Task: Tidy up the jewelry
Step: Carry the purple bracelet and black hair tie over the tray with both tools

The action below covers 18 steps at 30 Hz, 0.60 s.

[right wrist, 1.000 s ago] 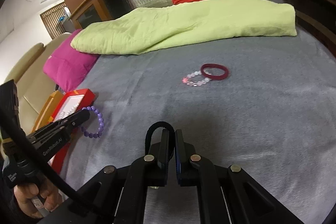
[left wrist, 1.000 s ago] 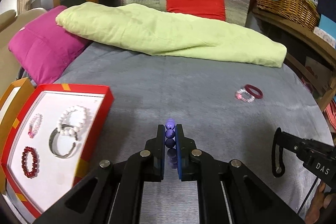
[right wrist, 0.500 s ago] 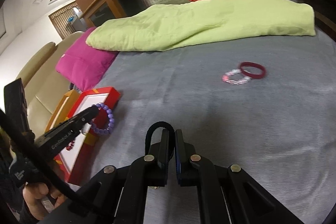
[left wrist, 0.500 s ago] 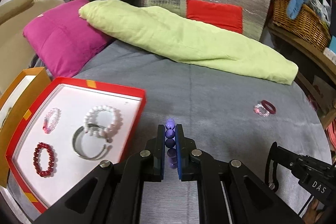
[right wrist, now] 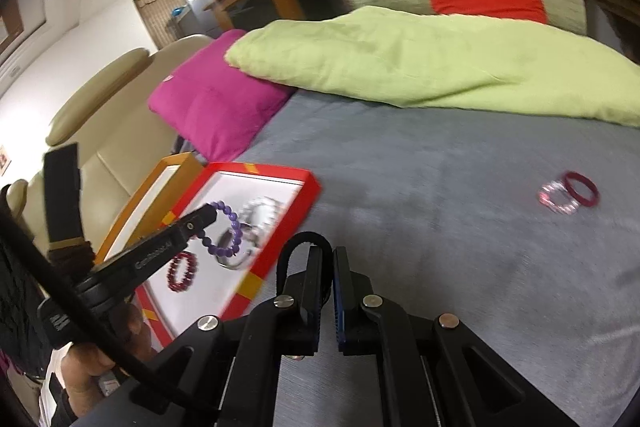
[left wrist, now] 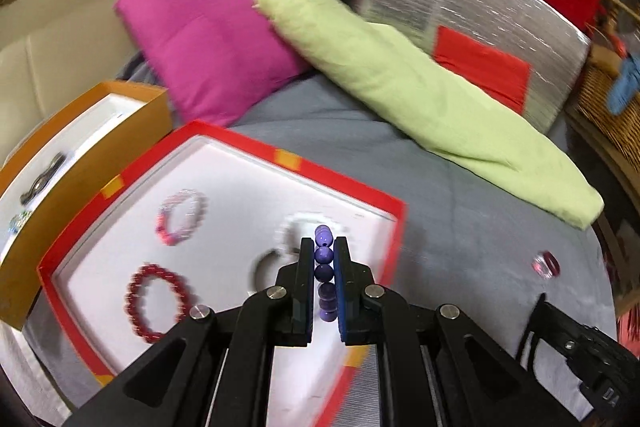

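Note:
My left gripper point(left wrist: 323, 255) is shut on a purple bead bracelet point(left wrist: 323, 254) and holds it above the red-rimmed white tray point(left wrist: 336, 175); the bracelet point(right wrist: 230, 227) hangs from it in the right wrist view. The tray holds a pink bracelet point(left wrist: 182, 217), a dark red bead bracelet point(left wrist: 156, 303), a white bead bracelet point(right wrist: 262, 209) and a silver bangle point(right wrist: 236, 259). My right gripper point(right wrist: 325, 259) is shut on a black hair band point(right wrist: 302, 243) above the grey bed. A clear-pink bracelet point(right wrist: 556, 198) and a dark red bangle point(right wrist: 582, 189) lie together at the right.
An orange box point(left wrist: 100, 143) with small items stands left of the tray. A magenta pillow point(left wrist: 208, 43), a green blanket point(left wrist: 420, 83) and a silver panel point(left wrist: 460, 3) line the back. A beige sofa point(right wrist: 104, 107) is at the left, a wicker basket point(left wrist: 604, 95) at the right.
Both grippers have moved left toward the tray. My left gripper now hangs the purple bracelet over the tray instead of over the grey bed. Both stay shut.

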Motion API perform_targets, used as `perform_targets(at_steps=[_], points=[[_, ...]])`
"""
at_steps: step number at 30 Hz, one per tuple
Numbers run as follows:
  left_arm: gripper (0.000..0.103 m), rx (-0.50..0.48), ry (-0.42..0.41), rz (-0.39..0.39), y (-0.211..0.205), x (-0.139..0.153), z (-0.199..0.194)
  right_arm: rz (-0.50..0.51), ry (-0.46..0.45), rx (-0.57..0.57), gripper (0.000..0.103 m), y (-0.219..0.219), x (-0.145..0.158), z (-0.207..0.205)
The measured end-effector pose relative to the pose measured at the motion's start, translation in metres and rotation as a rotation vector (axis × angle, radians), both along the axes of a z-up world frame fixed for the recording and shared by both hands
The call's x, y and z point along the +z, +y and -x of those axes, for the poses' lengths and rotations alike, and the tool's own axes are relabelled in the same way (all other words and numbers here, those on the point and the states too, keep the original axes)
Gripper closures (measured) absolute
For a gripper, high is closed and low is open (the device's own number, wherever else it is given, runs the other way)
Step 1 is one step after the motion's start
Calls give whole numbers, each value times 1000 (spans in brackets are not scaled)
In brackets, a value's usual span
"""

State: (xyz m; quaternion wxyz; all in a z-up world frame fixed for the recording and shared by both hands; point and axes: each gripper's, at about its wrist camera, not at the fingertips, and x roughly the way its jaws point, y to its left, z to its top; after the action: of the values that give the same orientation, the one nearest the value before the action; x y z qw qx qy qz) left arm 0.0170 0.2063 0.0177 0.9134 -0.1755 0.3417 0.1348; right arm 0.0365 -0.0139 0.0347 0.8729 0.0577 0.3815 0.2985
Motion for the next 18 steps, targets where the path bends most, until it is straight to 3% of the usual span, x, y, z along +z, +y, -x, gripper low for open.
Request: perform_targets(at_steps=[8,18], points=[[94,79,11,24,42,-6,10,11,-8,88,98,60,6,0],[94,119,19,30,60,-7,11,72,11,126,98,107,-7,-20]])
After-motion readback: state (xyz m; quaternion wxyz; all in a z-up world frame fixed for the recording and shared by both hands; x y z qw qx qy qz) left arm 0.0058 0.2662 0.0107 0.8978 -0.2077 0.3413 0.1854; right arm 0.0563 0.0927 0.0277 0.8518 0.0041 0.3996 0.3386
